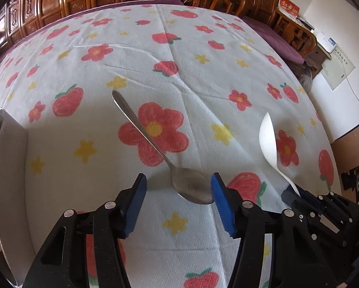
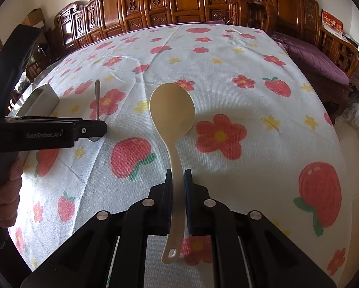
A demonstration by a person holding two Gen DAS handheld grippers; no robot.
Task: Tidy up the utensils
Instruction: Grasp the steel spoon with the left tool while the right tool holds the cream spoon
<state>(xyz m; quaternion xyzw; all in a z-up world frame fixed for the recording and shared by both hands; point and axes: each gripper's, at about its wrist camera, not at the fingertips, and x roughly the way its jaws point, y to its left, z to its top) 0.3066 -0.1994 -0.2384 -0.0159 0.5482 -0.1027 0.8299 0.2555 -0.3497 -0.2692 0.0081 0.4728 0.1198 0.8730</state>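
A home's living room: carved wooden cabinets point(image 2: 179, 2), a cushioned wooden settee point(image 2: 323, 57), and a flower-print cloth point(image 1: 179, 48) over the bench.

Metal tray point(image 1: 9, 158) cut off left

The left gripper point(image 1: 178, 187) is a black linkage frame with round silver pivot pins and small dark screws; its two fingers point(image 1: 221, 204) wear blue ribbed pads. From the right wrist view its side shows white "GenRobot.AI" lettering, one silver screw, and a long black handle. The right gripper point(image 2: 178, 180) has the same black links, silver pins and dark blue pads.
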